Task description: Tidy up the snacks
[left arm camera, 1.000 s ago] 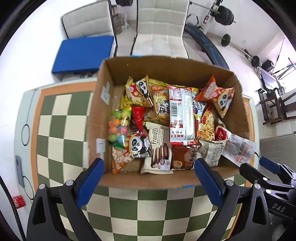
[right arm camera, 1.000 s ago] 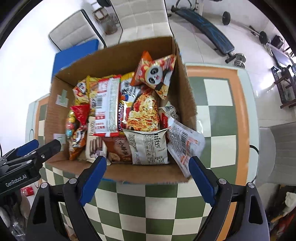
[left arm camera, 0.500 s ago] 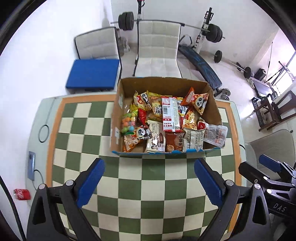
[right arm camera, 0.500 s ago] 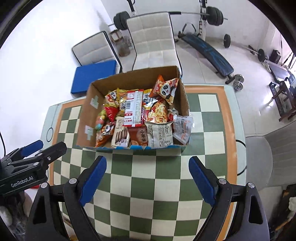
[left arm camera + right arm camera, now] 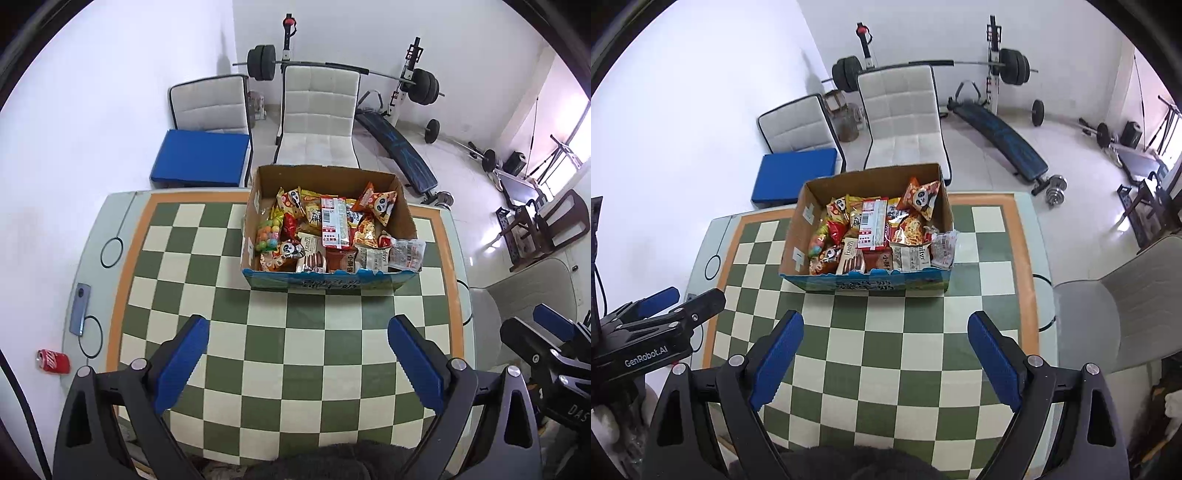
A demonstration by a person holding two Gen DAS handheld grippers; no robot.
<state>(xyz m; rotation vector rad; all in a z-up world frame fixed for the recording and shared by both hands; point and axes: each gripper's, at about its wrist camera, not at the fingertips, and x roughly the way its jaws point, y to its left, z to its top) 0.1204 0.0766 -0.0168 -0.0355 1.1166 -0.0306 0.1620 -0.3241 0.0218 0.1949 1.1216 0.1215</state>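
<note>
A cardboard box [image 5: 325, 282] [image 5: 871, 286] full of snack packets stands at the far middle of the checkered table [image 5: 280, 347] [image 5: 886, 350]. A clear wrapped packet [image 5: 406, 253] [image 5: 943, 249] hangs over its right front corner. A red-white long packet [image 5: 334, 221] lies on top. My left gripper [image 5: 299, 354] is open and empty, held high above the table's near side. My right gripper [image 5: 886, 350] is open and empty too, beside it; it shows at the right edge of the left wrist view [image 5: 546, 343].
A phone [image 5: 78, 308] lies on the table's left edge. A red can [image 5: 52, 360] lies on the floor at left. Two white chairs [image 5: 317, 122], a blue cushion [image 5: 201, 158] and a weight bench stand beyond the table. A grey chair [image 5: 1126, 314] stands at right.
Both grippers have pulled back and up from the box, which now looks small and far. Both stay open and empty.
</note>
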